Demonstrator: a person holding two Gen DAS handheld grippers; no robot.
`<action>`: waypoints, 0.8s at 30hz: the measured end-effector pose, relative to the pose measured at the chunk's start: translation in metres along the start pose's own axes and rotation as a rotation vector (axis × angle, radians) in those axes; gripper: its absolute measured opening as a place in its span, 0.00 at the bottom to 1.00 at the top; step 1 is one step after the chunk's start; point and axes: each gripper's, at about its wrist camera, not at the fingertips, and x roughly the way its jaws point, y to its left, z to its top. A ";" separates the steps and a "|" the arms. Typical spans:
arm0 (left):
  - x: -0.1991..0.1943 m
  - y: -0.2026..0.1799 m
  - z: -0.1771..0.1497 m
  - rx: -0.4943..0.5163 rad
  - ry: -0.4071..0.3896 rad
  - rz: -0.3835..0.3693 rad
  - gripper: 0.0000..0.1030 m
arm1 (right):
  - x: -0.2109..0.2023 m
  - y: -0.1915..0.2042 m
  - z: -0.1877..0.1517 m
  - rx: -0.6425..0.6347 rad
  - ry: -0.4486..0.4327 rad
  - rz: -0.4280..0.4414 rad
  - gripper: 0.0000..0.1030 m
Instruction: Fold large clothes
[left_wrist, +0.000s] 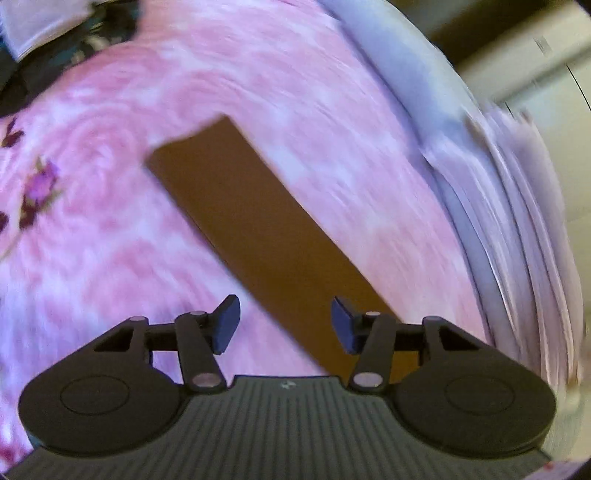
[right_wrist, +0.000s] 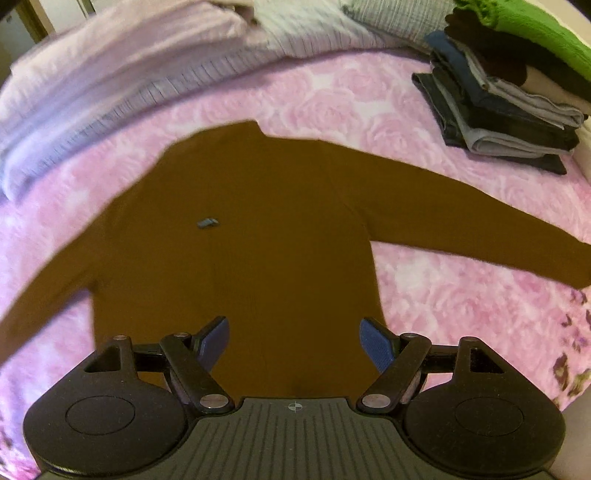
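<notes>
A brown long-sleeved sweater (right_wrist: 240, 229) lies flat on a pink rose-patterned bedspread (right_wrist: 369, 110), both sleeves spread out, a small grey tag (right_wrist: 207, 223) on its chest. My right gripper (right_wrist: 294, 345) hovers over the sweater's lower hem, open, nothing between its blue pads. In the blurred left wrist view one brown sleeve (left_wrist: 258, 229) runs diagonally across the bedspread (left_wrist: 110, 258). My left gripper (left_wrist: 285, 324) hangs above the sleeve's near part, open, with nothing in its jaws.
A stack of folded dark and grey clothes (right_wrist: 498, 114) sits at the back right, with a green cloth (right_wrist: 532, 33) behind it. Pale lilac bedding (right_wrist: 110, 66) is piled along the back left. Pale folded bedding (left_wrist: 498, 184) borders the bedspread in the left wrist view.
</notes>
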 end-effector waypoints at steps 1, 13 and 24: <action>0.007 0.007 0.005 -0.018 -0.014 0.005 0.46 | 0.009 0.000 -0.001 -0.007 0.016 -0.016 0.72; 0.051 0.037 0.017 -0.102 -0.163 0.060 0.03 | 0.063 -0.006 -0.008 -0.091 0.065 -0.025 0.72; -0.034 -0.184 -0.080 0.465 -0.227 -0.378 0.01 | 0.065 -0.091 0.006 -0.016 0.007 0.005 0.72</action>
